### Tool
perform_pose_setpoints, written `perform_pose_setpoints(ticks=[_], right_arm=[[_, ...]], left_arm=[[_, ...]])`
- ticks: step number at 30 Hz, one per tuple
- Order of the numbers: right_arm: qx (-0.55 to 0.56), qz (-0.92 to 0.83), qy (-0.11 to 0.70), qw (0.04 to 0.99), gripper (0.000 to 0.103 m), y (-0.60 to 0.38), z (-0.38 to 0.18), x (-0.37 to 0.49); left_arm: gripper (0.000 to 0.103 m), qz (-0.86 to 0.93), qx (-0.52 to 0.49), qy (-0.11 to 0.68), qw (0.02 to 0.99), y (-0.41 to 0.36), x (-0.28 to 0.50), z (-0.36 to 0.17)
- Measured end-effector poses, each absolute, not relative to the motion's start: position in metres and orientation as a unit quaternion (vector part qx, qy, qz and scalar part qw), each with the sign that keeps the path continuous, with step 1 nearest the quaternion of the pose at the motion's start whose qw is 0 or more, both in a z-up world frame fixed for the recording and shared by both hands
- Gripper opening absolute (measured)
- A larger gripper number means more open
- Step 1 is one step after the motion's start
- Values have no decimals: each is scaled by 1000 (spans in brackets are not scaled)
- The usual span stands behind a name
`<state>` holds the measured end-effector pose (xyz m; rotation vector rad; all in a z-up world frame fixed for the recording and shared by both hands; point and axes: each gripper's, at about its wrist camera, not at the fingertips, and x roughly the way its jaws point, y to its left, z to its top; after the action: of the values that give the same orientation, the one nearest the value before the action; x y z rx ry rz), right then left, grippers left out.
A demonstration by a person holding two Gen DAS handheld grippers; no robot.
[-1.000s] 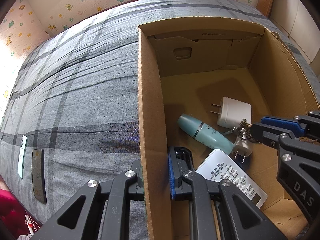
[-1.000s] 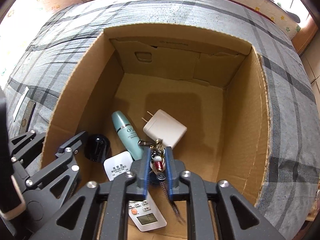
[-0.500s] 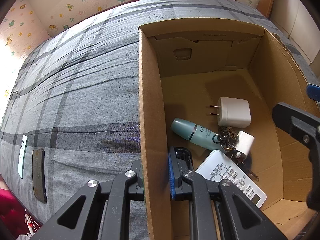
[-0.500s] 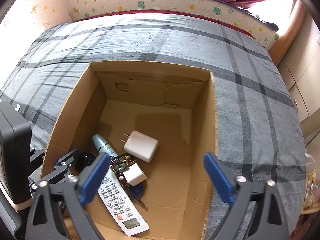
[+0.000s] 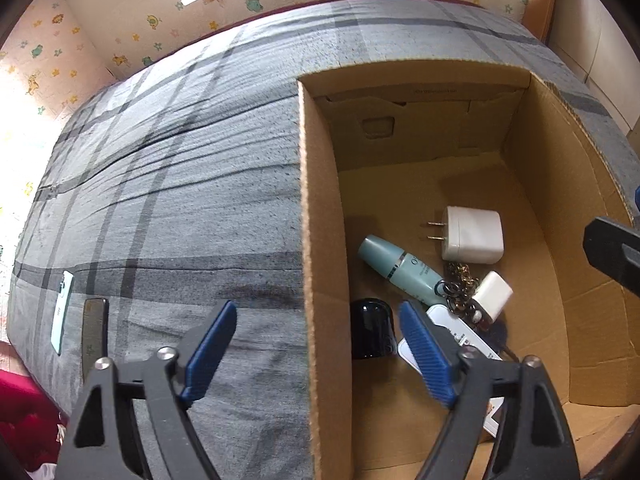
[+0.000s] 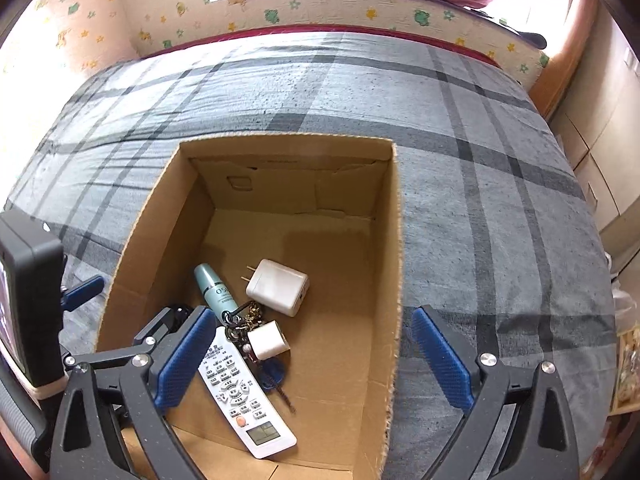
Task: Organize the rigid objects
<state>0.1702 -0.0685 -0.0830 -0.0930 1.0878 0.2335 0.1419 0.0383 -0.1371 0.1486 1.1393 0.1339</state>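
An open cardboard box (image 5: pixel 320 240) sits on the bed. On its floor lie a teal bottle (image 5: pixel 400 270), a white charger (image 5: pixel 474 236), a small white plug (image 5: pixel 494 290) on a key bunch (image 5: pixel 460 288), a white remote (image 6: pixel 240 392) and a black cap (image 5: pixel 370 334). My left gripper (image 5: pixel 316 312) straddles the box's left wall; its jaws are opening and the pads stand clear of the cardboard. My right gripper (image 6: pixel 312 316) hangs open above the box's near right side, holding nothing. The charger (image 6: pixel 278 286) and key bunch (image 6: pixel 240 320) lie below it.
The grey plaid bedspread (image 6: pixel 320 92) surrounds the box. Two phones (image 5: pixel 94 332) lie side by side near the bed's left edge. Wallpapered walls stand behind, and pale cabinets (image 6: pixel 600 140) stand to the right. The far half of the box floor holds nothing.
My right gripper opened, dropped the key bunch with the small plug into the box, and rose. My left gripper let go of the box's left wall and spread its jaws.
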Motion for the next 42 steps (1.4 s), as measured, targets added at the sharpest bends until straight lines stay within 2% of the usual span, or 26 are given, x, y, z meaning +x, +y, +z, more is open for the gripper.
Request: perform_pose_setpoints(ticks=[2, 4, 28, 42], right_arm=[[-41, 109, 512, 851, 100, -72, -79, 168], [-35, 108, 510, 853, 100, -76, -75, 166], [-23, 113, 475, 873, 100, -125, -13, 98], [-27, 94, 448, 889, 100, -151, 18, 54]], left_arm=[[90, 69, 73, 539, 836, 38, 140, -133], [103, 70, 72, 538, 837, 37, 138, -129], [103, 68, 52, 455, 886, 2, 59, -35], [103, 50, 64, 416, 906, -28, 11, -1]])
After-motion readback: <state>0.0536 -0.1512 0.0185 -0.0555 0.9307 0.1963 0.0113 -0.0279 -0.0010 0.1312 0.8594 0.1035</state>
